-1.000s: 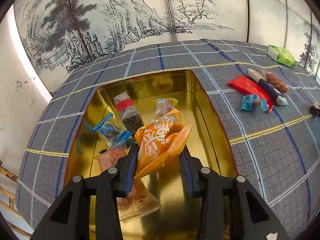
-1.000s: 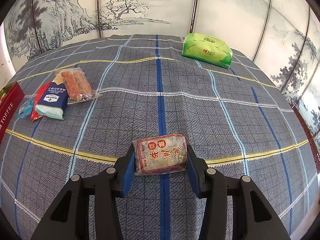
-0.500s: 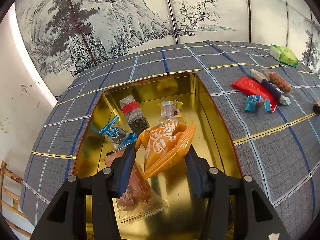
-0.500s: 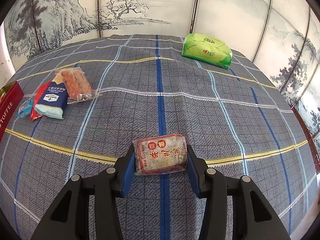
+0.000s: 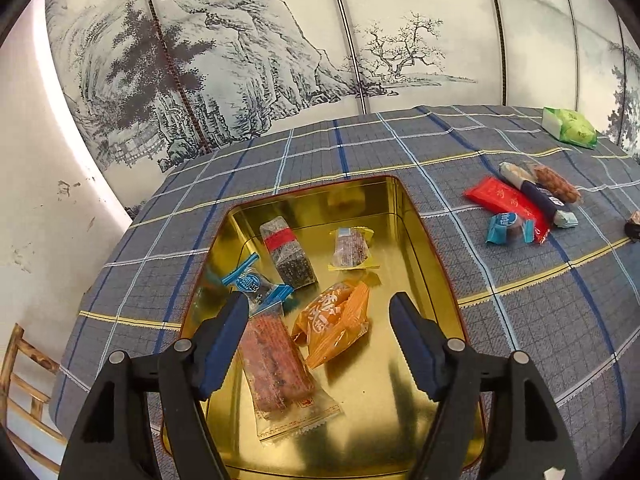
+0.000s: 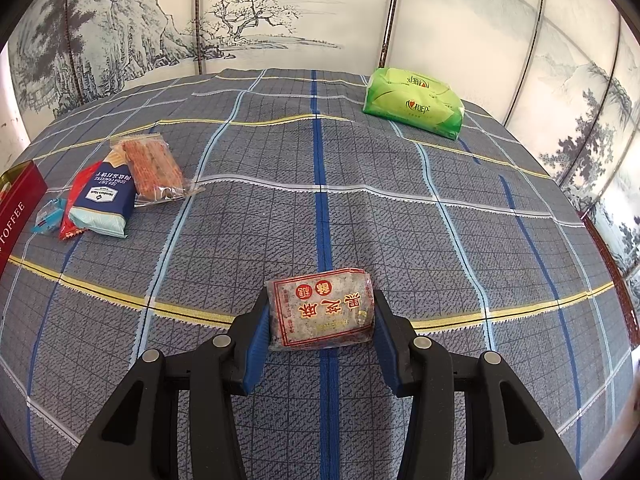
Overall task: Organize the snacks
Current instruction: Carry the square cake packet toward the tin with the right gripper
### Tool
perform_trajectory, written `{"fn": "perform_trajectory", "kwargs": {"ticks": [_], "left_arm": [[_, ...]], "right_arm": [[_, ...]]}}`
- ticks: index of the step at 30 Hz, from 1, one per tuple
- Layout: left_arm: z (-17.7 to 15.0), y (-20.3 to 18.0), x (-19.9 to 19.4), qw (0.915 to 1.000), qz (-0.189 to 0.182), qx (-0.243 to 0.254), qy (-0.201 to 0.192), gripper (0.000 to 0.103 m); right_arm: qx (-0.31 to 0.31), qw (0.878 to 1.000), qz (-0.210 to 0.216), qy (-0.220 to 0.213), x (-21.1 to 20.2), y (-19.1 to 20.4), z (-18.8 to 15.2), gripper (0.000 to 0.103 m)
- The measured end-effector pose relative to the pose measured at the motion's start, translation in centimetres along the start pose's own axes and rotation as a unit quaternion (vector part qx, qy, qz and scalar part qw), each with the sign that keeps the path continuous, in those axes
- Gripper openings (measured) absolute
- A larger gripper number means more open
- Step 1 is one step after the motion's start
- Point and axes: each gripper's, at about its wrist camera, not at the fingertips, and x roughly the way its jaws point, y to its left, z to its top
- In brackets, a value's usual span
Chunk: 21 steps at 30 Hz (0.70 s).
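Note:
A gold tin (image 5: 436,264) lies open on the plaid cloth and holds several snacks. An orange packet (image 5: 334,320) rests on its floor beside a long reddish bar (image 5: 276,364), a dark bar with a red band (image 5: 287,256), a blue-ended candy (image 5: 256,286) and a small yellow-edged packet (image 5: 352,248). My left gripper (image 5: 320,316) is open and empty above the tin. My right gripper (image 6: 320,316) is shut on a grey-brown snack bar with a red label (image 6: 322,314), just above the cloth.
Loose snacks lie on the cloth: a red packet (image 5: 506,200), a navy cracker pack (image 6: 104,204), a clear pack of orange biscuits (image 6: 152,168) and a blue candy (image 5: 506,226). A green tissue pack (image 6: 414,102) sits at the back. The tin's red side (image 6: 18,204) shows at far left.
My left gripper opened and let go of the orange packet, which now lies in the tin, and the gripper drew back upward. The right gripper stayed still with its bar.

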Motion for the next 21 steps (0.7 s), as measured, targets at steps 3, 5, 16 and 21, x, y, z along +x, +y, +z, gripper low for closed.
{"fn": "perform_trajectory", "kwargs": {"ticks": [3,5,16,21], "left_arm": [[-0.2,0.1,-0.6,1.0,0.003,-0.005,-0.005,0.074],[-0.4,0.1,-1.1,0.9999,0.005,-0.005,-0.008,0.074],[-0.6,1.1,-3.3,0.9997,0.001,-0.014,-0.018,0.081],[-0.8,1.5,-3.9,0.9997,0.001,-0.013,-0.022,0.081]], "right_arm": [[-0.002,1.0,-0.003,-0.001,0.0,-0.1,0.0,0.047],[-0.006,1.0,-0.007,-0.001,0.1,-0.2,0.0,0.047],[0.005,1.0,-0.006,0.009,-0.5,0.3,-0.4,0.047],[0.007,1.0,0.014,0.003,-1.6,1.0,-0.7,0.047]]}}
